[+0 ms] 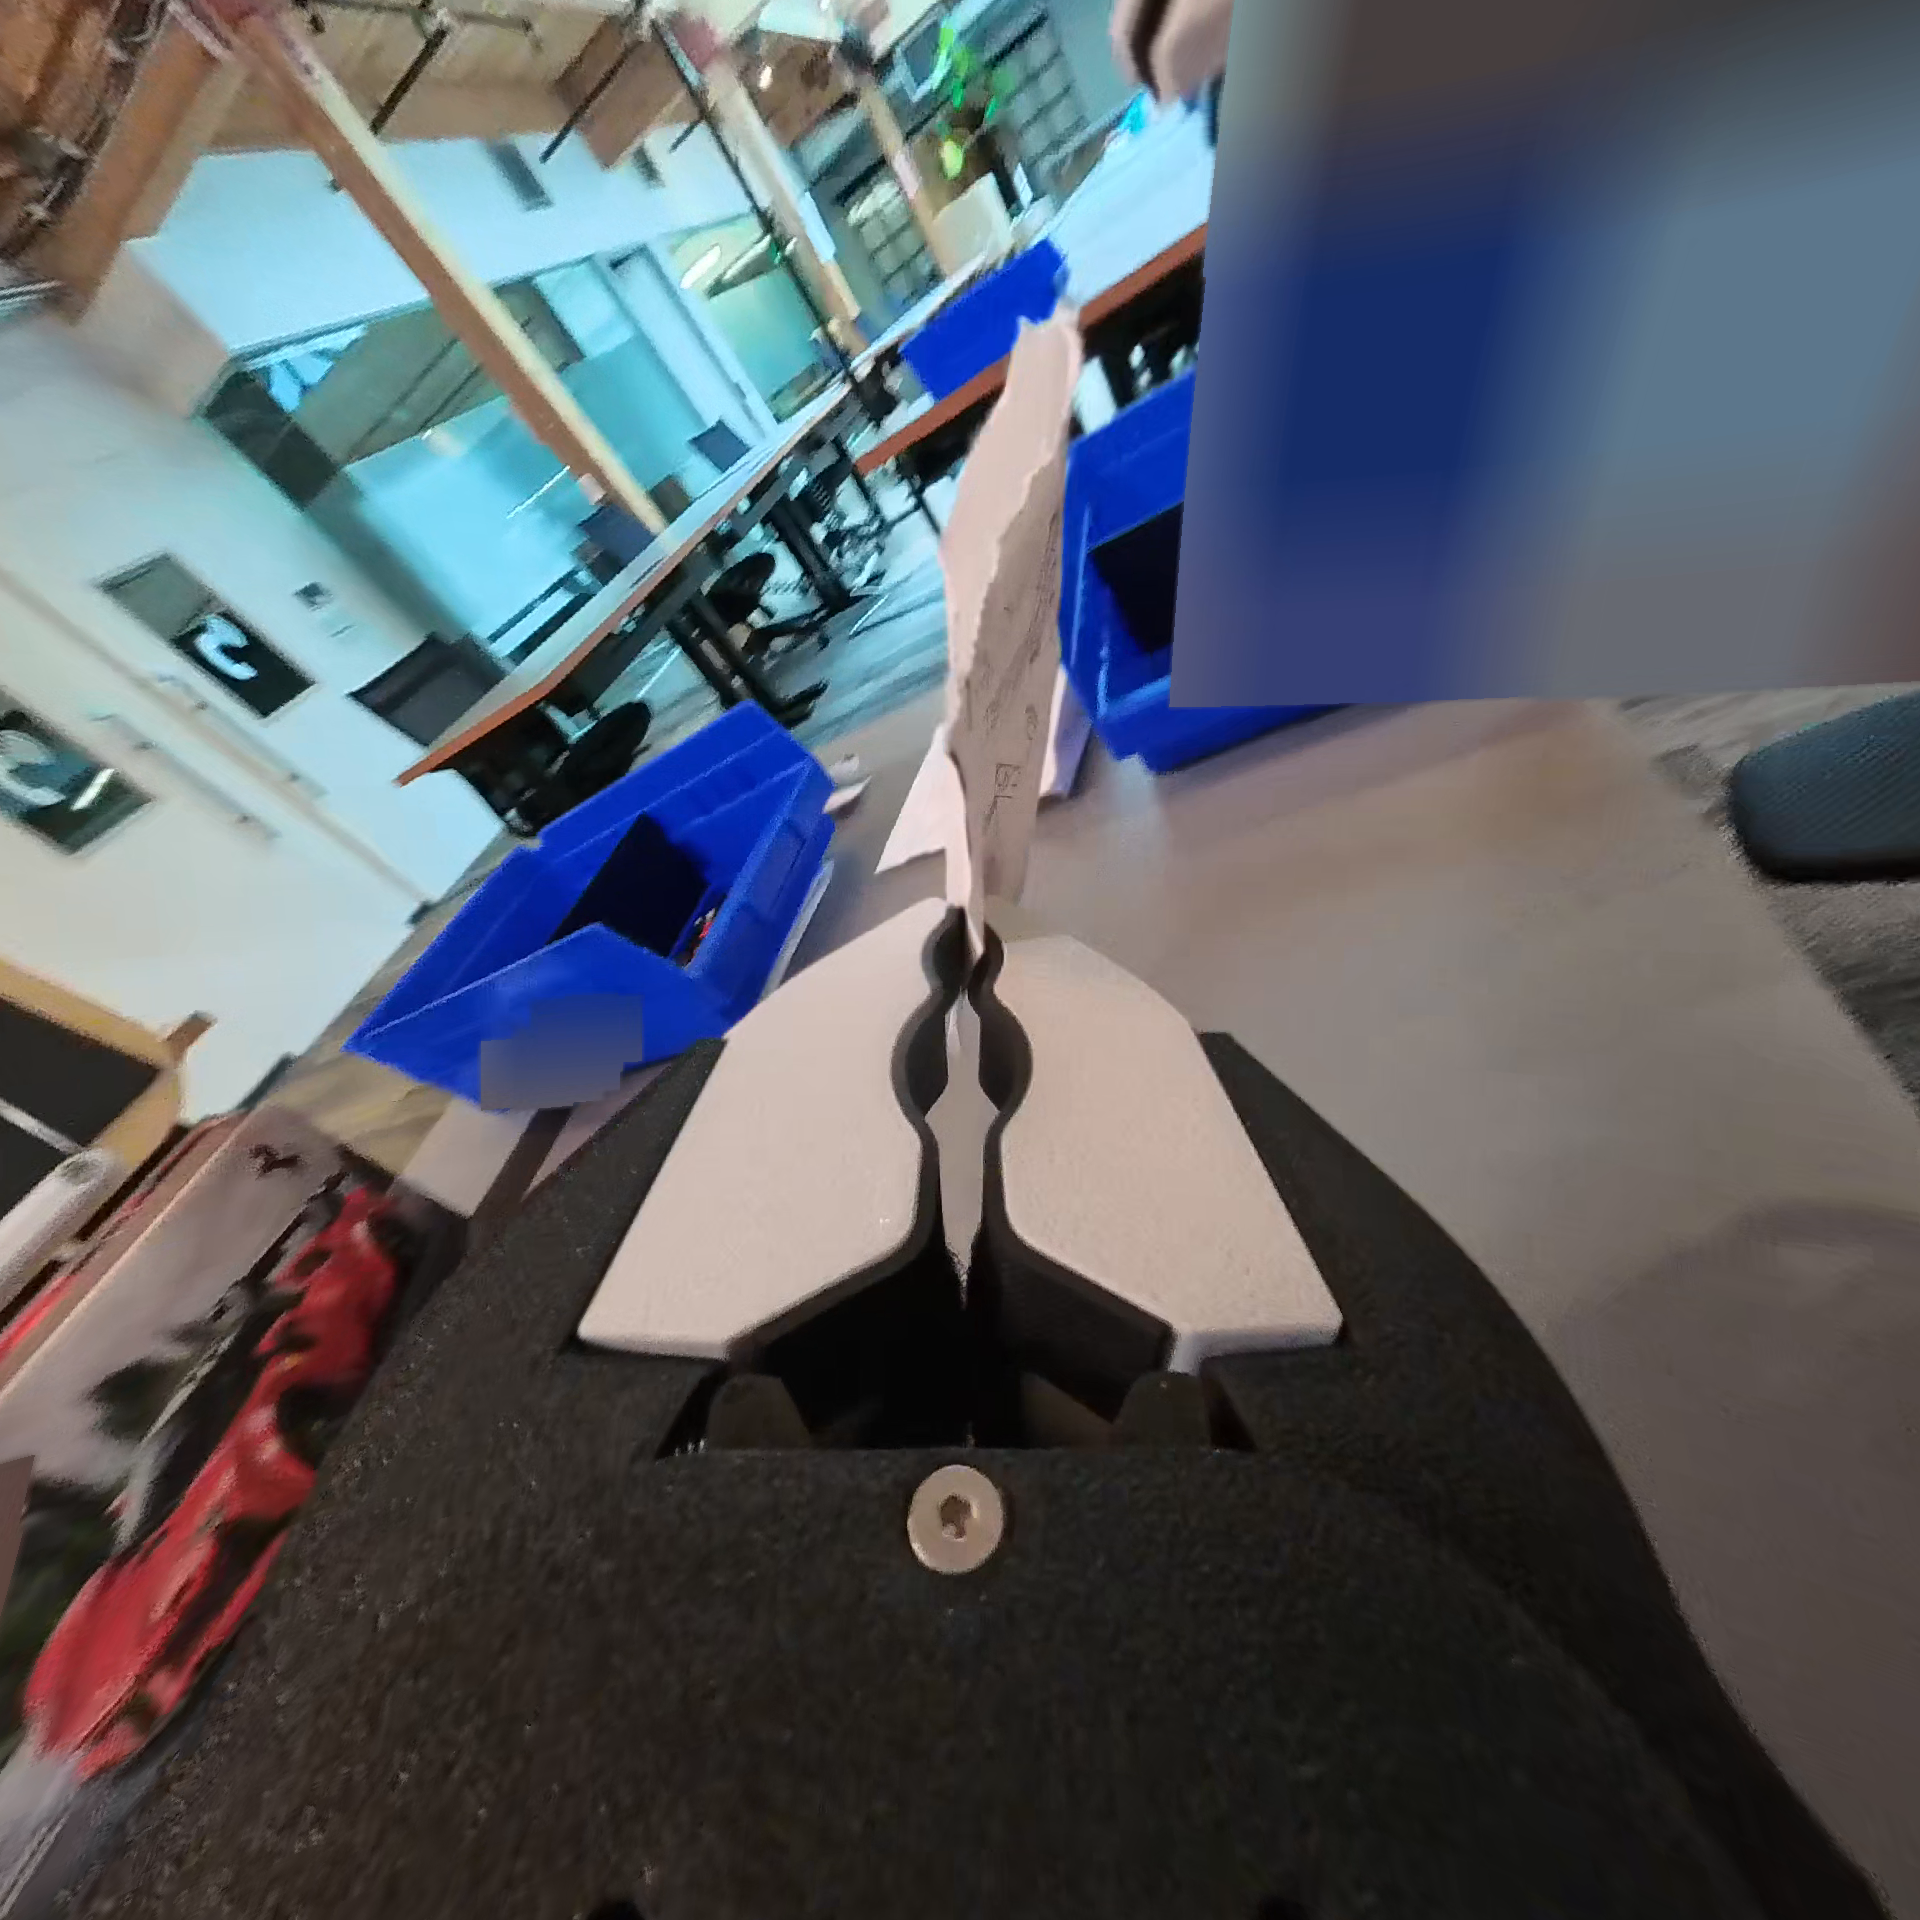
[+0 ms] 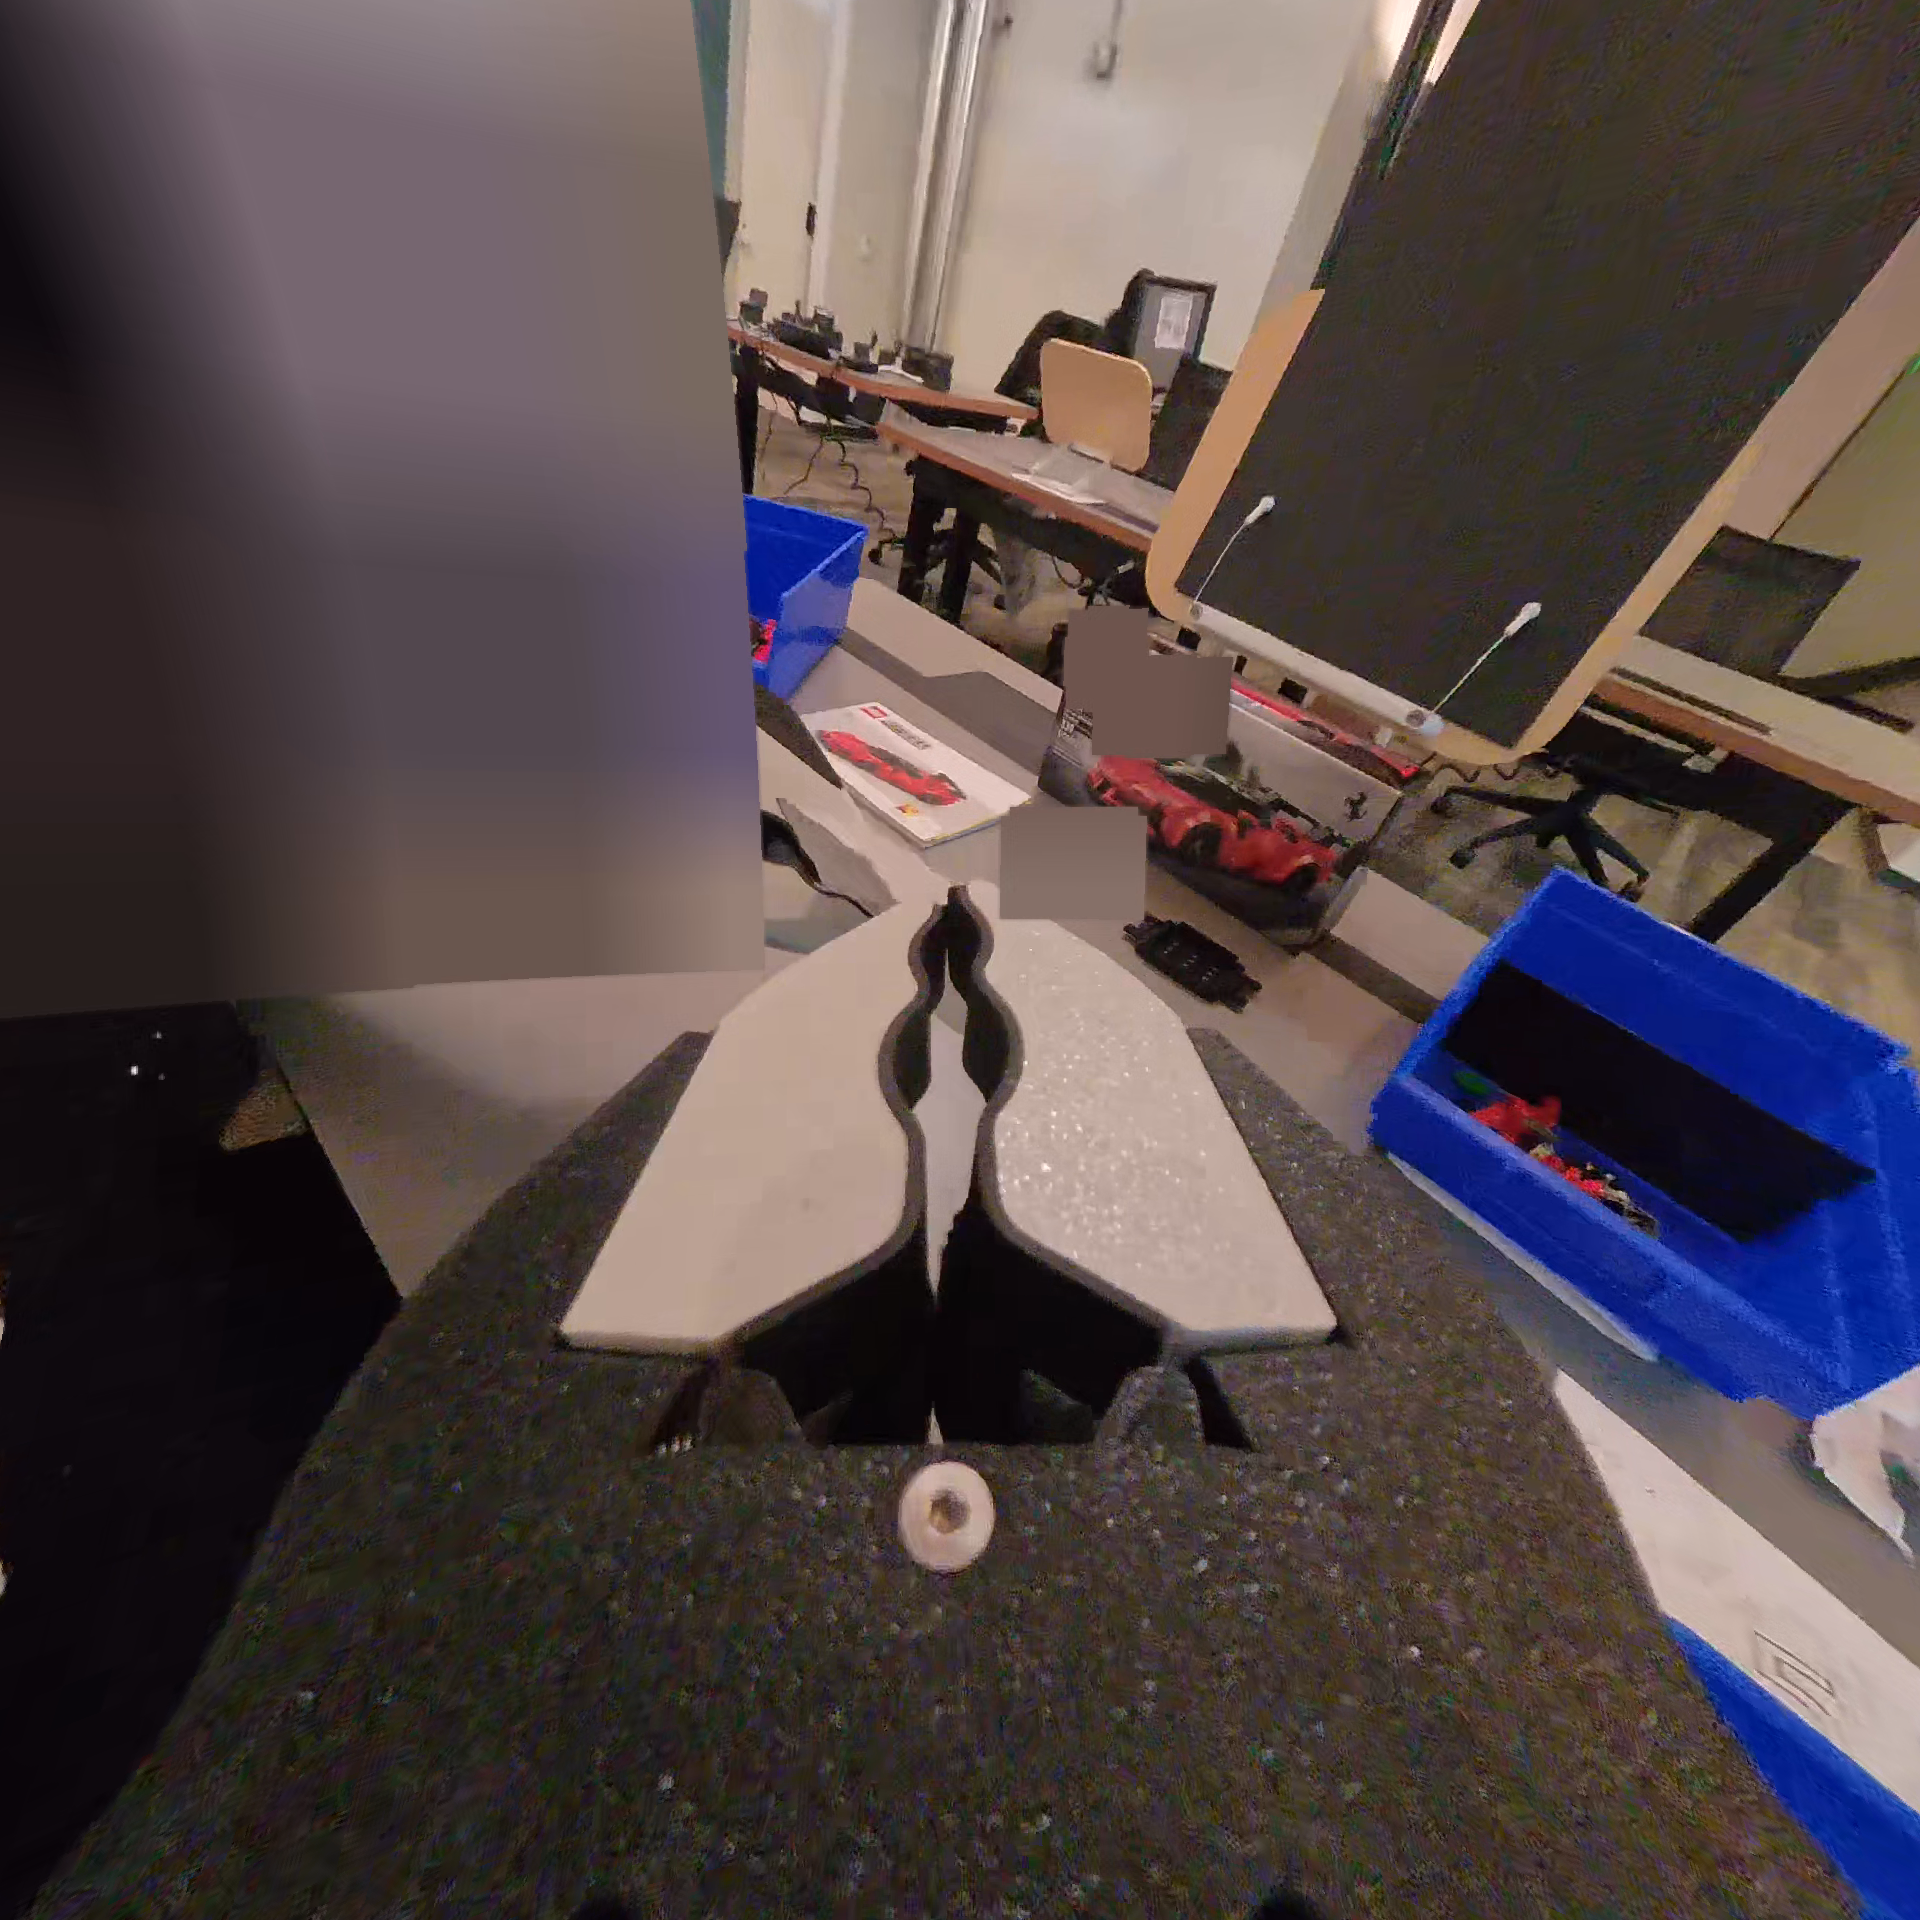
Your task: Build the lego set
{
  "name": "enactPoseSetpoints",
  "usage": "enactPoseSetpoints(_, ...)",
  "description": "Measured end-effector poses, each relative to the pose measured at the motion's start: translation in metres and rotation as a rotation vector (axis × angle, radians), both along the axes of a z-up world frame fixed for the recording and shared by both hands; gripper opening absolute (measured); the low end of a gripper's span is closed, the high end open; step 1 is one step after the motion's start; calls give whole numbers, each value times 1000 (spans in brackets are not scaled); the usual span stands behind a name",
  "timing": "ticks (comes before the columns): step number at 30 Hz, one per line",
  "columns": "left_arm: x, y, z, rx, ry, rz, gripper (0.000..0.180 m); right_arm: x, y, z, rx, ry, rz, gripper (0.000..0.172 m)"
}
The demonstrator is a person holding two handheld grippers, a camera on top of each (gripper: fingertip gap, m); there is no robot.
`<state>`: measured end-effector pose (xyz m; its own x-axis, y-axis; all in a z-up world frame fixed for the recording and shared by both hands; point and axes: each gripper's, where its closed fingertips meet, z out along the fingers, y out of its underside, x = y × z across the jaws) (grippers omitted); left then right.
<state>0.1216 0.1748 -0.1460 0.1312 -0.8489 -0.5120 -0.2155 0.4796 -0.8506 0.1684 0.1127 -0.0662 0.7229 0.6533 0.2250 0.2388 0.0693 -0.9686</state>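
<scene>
Paper, torn and white, pinched in the left hand-held gripper (image 1: 969,940) above a smooth grey tabletop (image 1: 1351,935).

Both grippers have pale, matte, wavy-edged fingers set in grainy black foam-like bodies. The left one's pads press on the lower end of a ragged paper strip (image 1: 1013,623) with faint dark markings, which stands up from the tips. Just beyond lie glossy blue plastic bins (image 1: 582,966), angular and open-topped. The right hand-held gripper (image 2: 954,909) has its fingers closed together at the tips, nothing visible between them; ahead on the tabletop lie a flat booklet (image 2: 914,774) picturing a red car, a box (image 2: 1226,821) with the same car, a small black ribbed piece (image 2: 1195,961) and a blue bin (image 2: 1662,1164) of small mixed parts.
</scene>
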Motion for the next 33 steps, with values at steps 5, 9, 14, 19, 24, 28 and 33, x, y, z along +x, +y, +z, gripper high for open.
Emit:
enactPoseSetpoints(5, -1, 3, -15, 32, 59, 65, 0, -28, 26, -40, -177, -35, -15, 0)
enactPoseSetpoints(9, -4, -1, -31, 47, 122, 46, 0, -25, 34, -66, -272, -80, -69, 0)
enactPoseSetpoints(14, -4, -7, -60, 82, 232, 23, 0, -24, 34, -105, -498, -65, -79, 0)
enactPoseSetpoints(19, -5, -21, -92, 158, 378, -35, 0, -40, 26, -144, -674, -42, -32, 0)
enactPoseSetpoints(24, 1, -39, -105, 76, 389, -106, 0, -38, 27, -173, -705, -205, -84, 1)
enactPoseSetpoints(28, -1, -45, -125, -80, 449, -152, 4, -39, 24, -198, -776, -385, -65, 18)
enactPoseSetpoints(33, -6, -47, -131, -186, 427, -157, 24, -40, 26, -212, -814, -462, -53, 40)
